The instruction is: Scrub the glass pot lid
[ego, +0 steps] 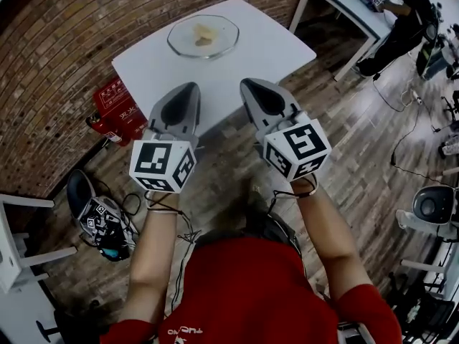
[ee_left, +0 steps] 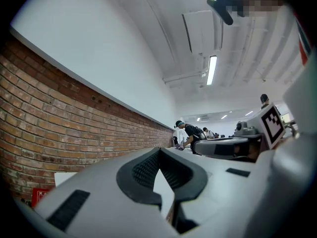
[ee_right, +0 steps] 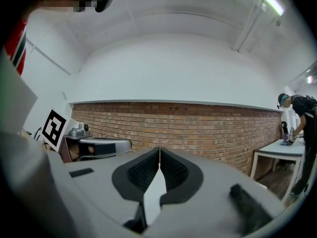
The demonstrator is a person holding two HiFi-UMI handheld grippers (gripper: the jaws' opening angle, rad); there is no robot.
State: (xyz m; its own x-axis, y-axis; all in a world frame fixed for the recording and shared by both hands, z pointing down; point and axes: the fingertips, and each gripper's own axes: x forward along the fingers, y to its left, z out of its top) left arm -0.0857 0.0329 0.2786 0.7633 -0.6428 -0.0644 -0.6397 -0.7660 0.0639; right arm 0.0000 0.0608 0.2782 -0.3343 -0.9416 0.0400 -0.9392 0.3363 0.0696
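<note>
Red-shirted person holds both tools level, side by side, likely just approaching | left gripper (ego: 191,89): jaws pressed together, empty | right gripper (ego: 249,85): likewise closed, empty | glass pot lid (ego: 188,40): on white table (ego: 276,49), beyond both tips, untouched

Bright ceiling strip lights (ee_left: 211,69), fisheye edges, dark vignette corners

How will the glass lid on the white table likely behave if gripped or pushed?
The glass lid looks rigid and smooth, probably slippery at its thin rim. It seems to lie dish-like, so it may rock or slide on the table. Likely breakable if dropped.
</note>
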